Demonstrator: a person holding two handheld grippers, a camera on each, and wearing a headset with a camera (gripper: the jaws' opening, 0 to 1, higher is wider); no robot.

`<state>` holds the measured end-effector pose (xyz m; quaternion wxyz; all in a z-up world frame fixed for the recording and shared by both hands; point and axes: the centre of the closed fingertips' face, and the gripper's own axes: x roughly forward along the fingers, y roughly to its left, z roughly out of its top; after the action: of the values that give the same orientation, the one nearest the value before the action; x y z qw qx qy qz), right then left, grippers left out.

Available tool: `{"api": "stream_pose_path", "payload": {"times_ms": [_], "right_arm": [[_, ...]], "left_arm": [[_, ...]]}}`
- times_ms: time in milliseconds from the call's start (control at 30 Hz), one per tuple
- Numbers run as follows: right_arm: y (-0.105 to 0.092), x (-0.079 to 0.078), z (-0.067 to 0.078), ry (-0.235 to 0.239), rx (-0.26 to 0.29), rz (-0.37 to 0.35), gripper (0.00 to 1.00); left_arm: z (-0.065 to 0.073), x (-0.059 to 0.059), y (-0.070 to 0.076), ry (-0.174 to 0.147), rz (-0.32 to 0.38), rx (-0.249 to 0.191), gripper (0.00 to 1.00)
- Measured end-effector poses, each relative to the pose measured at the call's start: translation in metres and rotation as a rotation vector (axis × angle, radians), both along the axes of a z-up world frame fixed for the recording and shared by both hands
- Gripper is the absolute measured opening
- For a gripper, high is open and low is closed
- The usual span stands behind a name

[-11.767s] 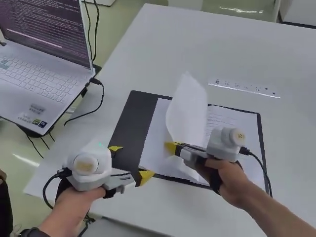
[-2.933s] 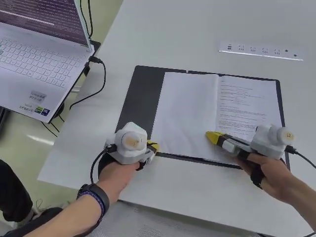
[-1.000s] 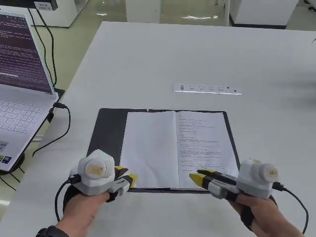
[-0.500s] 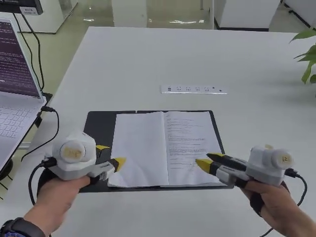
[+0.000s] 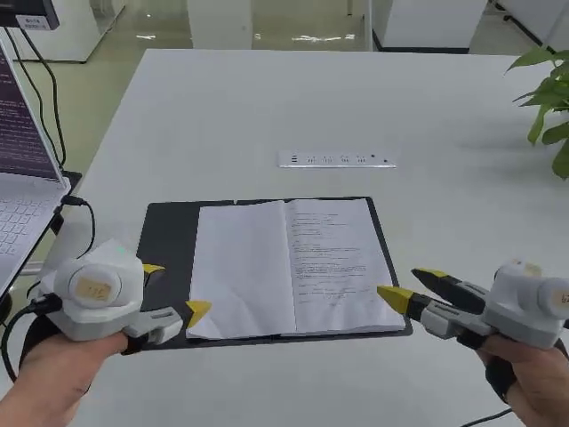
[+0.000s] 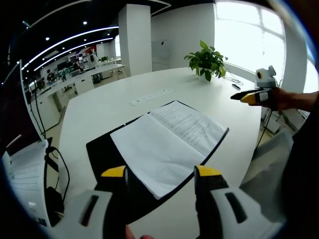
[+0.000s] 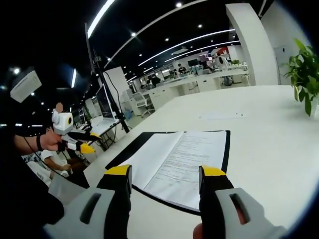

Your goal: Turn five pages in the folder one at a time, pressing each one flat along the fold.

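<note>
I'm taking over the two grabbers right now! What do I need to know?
Left gripper: open, holding nothing, by the folder's near-left corner.
Right gripper: open, holding nothing, by the near-right corner.
The folder lies open on the white table; blank page left, printed page right, both flat.
Done: no page is mid-turn; how many were turned can't be told.
Left: probably pinch the printed page's corner, turn it, press along the fold.
</note>
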<state>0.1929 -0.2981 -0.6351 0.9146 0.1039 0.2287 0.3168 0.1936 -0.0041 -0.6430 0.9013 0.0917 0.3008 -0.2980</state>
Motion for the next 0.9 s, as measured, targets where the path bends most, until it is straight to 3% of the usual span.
{"api": "stream_pose_path", "payload": {"times_ms": [133, 333, 500, 700, 900], "right_arm": [[-0.007, -0.016, -0.005, 0.02, -0.018, -0.012, 0.6], [-0.013, -0.035, -0.013, 0.039, -0.031, -0.033, 0.64], [-0.016, -0.042, -0.013, 0.045, -0.016, -0.06, 0.69], [-0.016, -0.041, -0.011, 0.036, -0.016, -0.063, 0.69], [-0.018, -0.038, -0.009, 0.032, -0.011, -0.071, 0.69]], "left_arm": [[0.008, -0.01, 0.005, -0.011, 0.012, -0.023, 0.6], [0.008, -0.019, 0.008, -0.017, 0.046, -0.076, 0.66], [0.007, -0.027, 0.007, 0.001, 0.073, -0.13, 0.71], [0.007, -0.03, 0.002, 0.009, 0.065, -0.117, 0.73], [0.01, -0.024, -0.007, 0.007, 0.046, -0.107, 0.74]]}}
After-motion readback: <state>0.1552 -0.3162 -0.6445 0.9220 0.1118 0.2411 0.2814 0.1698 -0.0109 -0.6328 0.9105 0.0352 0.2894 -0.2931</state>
